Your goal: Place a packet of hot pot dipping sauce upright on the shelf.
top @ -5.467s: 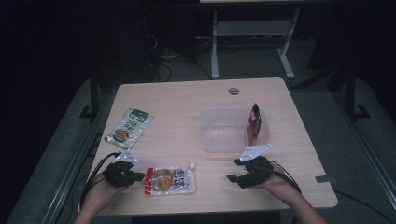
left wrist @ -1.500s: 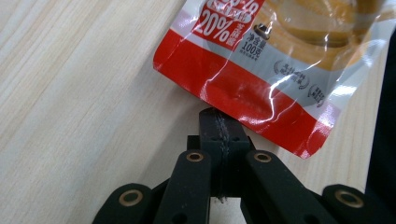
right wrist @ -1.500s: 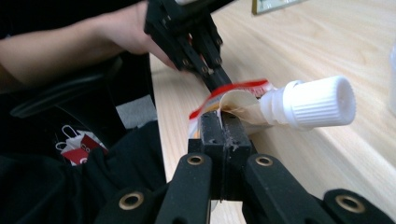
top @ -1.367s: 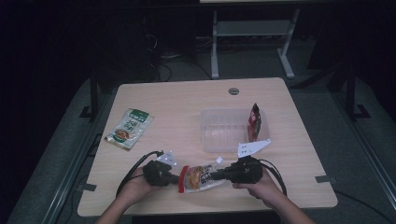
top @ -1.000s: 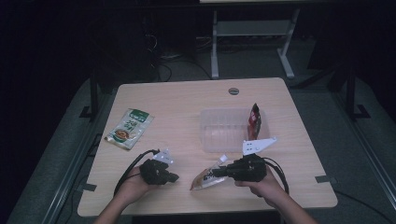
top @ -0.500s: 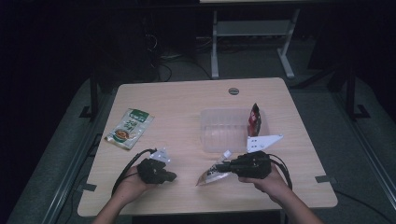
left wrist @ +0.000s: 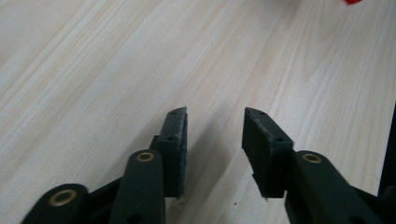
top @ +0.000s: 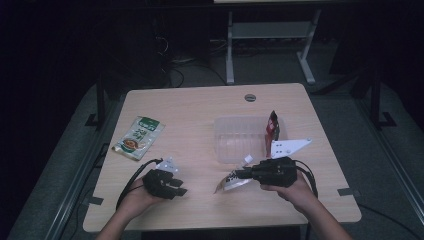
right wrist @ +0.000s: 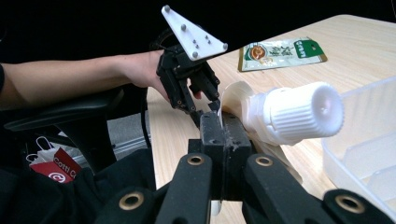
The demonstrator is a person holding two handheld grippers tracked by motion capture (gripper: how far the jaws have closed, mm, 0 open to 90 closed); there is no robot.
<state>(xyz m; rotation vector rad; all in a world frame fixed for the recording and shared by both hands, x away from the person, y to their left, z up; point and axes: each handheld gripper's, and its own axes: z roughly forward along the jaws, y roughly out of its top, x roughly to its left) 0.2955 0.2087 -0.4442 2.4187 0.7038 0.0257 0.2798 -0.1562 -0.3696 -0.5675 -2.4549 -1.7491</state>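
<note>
My right gripper [top: 240,175] is shut on the top edge of a spouted snack pouch [top: 229,184], which hangs tilted just above the table's front middle. In the right gripper view the jaws [right wrist: 223,126] pinch the pouch beside its white screw cap [right wrist: 299,112]. My left gripper [top: 167,184] rests low at the front left, apart from the pouch. Its jaws [left wrist: 215,140] have just been opening and stand open over bare wood, with nothing between them. The right gripper view also takes in the left gripper [right wrist: 191,88] farther off.
A clear plastic container [top: 235,142] sits right of centre, with a red pouch [top: 272,127] standing at its right end. A green packet [top: 139,137] lies flat at the left. The container's wall [right wrist: 369,140] is close beside the held pouch.
The right gripper has carried the pouch up and to the right, away from the left gripper and nearer the container. The left hand has stayed in place.
</note>
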